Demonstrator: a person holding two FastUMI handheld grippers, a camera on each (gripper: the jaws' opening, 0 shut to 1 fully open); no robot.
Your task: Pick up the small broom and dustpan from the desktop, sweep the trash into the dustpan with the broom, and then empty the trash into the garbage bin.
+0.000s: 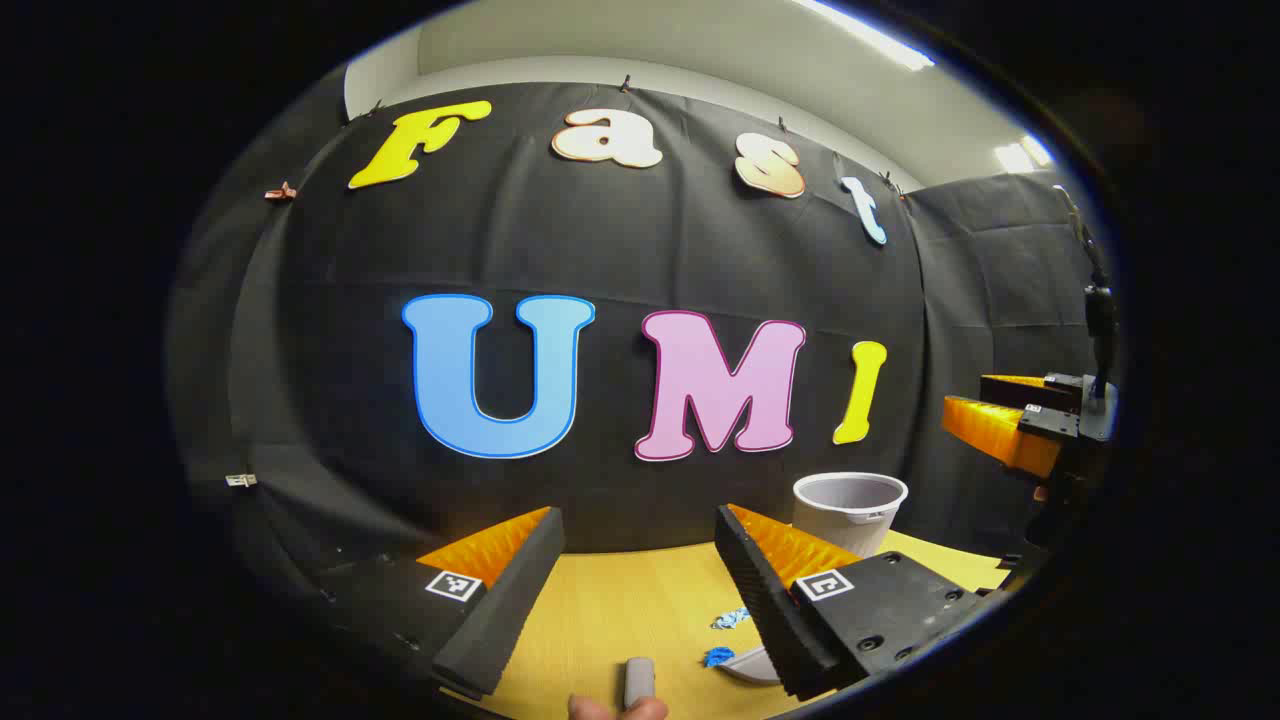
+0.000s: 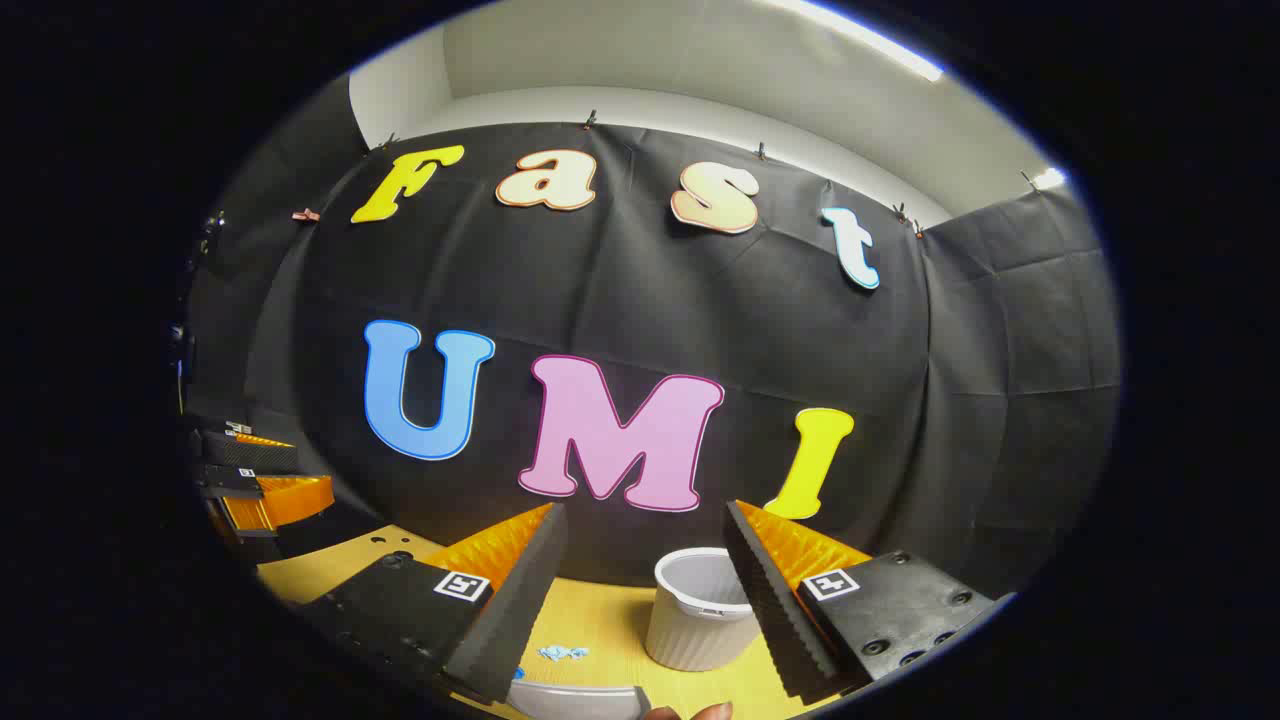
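My left gripper (image 1: 637, 520) is open above the wooden desktop (image 1: 620, 610), with nothing between its fingers. Below it lie blue trash scraps (image 1: 730, 618), a white dustpan's edge (image 1: 750, 667) beside the right finger, and a short grey handle-like piece (image 1: 638, 682); whether that piece is the broom I cannot tell. The white garbage bin (image 1: 850, 510) stands at the back right. My right gripper (image 2: 645, 512) is also open and empty. Under it are the dustpan's rim (image 2: 575, 700), a blue scrap (image 2: 562, 652) and the ribbed bin (image 2: 700, 610), partly behind its right finger.
A fingertip (image 1: 615, 708) pokes in at the bottom edge, and another fingertip (image 2: 710, 712) shows likewise. The right gripper (image 1: 1005, 430) hovers at the far right; the left gripper (image 2: 265, 495) hovers at the far left. Black cloth walls close the desk's back and sides.
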